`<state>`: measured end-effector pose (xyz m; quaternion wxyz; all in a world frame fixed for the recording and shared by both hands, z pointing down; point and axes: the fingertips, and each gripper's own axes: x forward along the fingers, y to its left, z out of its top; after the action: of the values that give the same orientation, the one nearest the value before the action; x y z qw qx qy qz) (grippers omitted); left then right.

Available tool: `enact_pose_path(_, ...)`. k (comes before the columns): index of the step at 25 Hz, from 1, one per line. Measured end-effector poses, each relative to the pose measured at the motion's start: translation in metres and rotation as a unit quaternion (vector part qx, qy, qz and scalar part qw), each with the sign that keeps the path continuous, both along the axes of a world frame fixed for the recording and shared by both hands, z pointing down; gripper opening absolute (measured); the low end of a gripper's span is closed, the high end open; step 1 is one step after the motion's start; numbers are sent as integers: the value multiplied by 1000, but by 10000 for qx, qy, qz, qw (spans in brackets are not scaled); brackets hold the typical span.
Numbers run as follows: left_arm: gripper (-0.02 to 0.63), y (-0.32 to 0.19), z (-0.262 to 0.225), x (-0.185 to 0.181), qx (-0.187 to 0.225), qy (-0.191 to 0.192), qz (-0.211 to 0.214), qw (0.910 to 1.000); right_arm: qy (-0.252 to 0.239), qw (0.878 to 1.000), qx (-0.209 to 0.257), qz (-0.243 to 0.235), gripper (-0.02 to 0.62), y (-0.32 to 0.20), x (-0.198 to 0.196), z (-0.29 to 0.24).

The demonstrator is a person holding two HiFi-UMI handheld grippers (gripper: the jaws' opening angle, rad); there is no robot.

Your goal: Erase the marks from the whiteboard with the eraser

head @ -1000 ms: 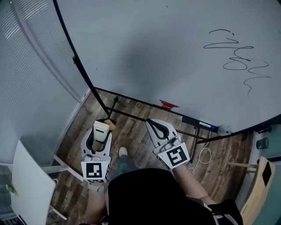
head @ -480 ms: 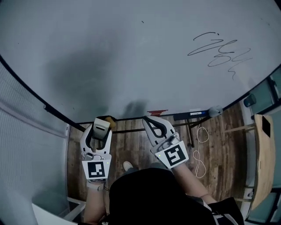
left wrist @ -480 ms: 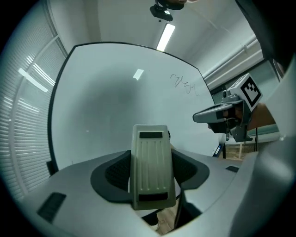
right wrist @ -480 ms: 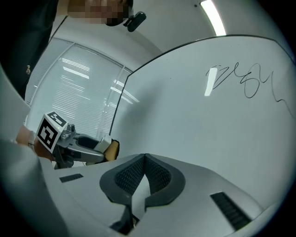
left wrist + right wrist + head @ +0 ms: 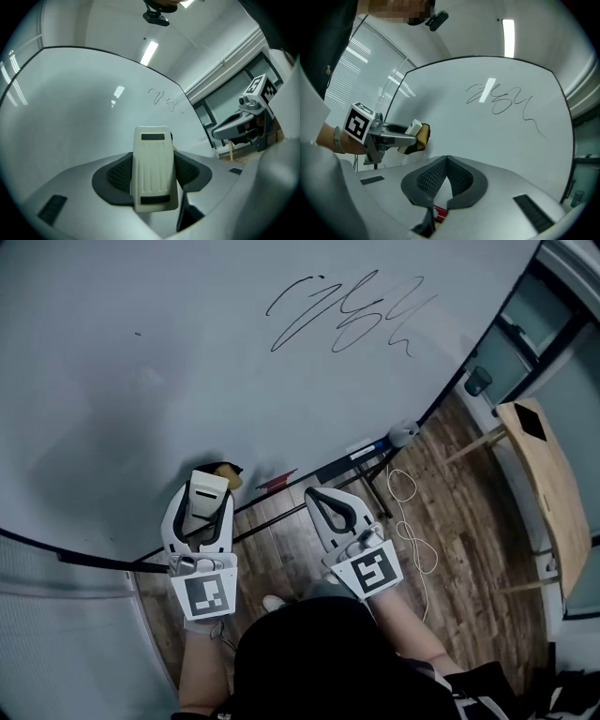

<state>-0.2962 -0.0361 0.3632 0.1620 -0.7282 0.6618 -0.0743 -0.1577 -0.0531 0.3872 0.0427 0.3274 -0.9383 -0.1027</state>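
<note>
A large whiteboard (image 5: 187,352) fills the upper part of the head view, with black scribbled marks (image 5: 352,310) at its upper right. My left gripper (image 5: 206,491) is shut on a cream eraser (image 5: 205,495) with a tan felt pad, held low in front of the board, well left of and below the marks. In the left gripper view the eraser (image 5: 153,172) stands between the jaws and the marks (image 5: 166,99) are far off. My right gripper (image 5: 323,504) is shut and holds nothing. The right gripper view shows the marks (image 5: 506,103) and the eraser (image 5: 416,133).
The board's tray holds a red item (image 5: 275,482), a blue-capped marker (image 5: 361,452) and a round white object (image 5: 403,433). A white cable (image 5: 408,521) lies on the wooden floor. A wooden table (image 5: 544,484) stands at the right, and blinds (image 5: 370,61) hang left of the board.
The head view has swung so the marks now sit at top centre instead of the right. Both grippers stay low before the board, the left still holding the eraser.
</note>
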Motion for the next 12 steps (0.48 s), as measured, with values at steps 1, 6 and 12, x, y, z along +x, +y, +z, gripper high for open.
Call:
enact_pose_path(1,265,-7,-6,9,46,-134,77,9999,3,9999,21,132,26,-4,11,-2)
enact_pose_path(6,265,-34,-40,51,322,-928,270,9948,-48,9977,73,673,26,-15,63,-10)
enact_pose_path(12,265,-69,-89,83,659,-1269,52,9897,-129,9942,51,1062,26,-26,112,-17)
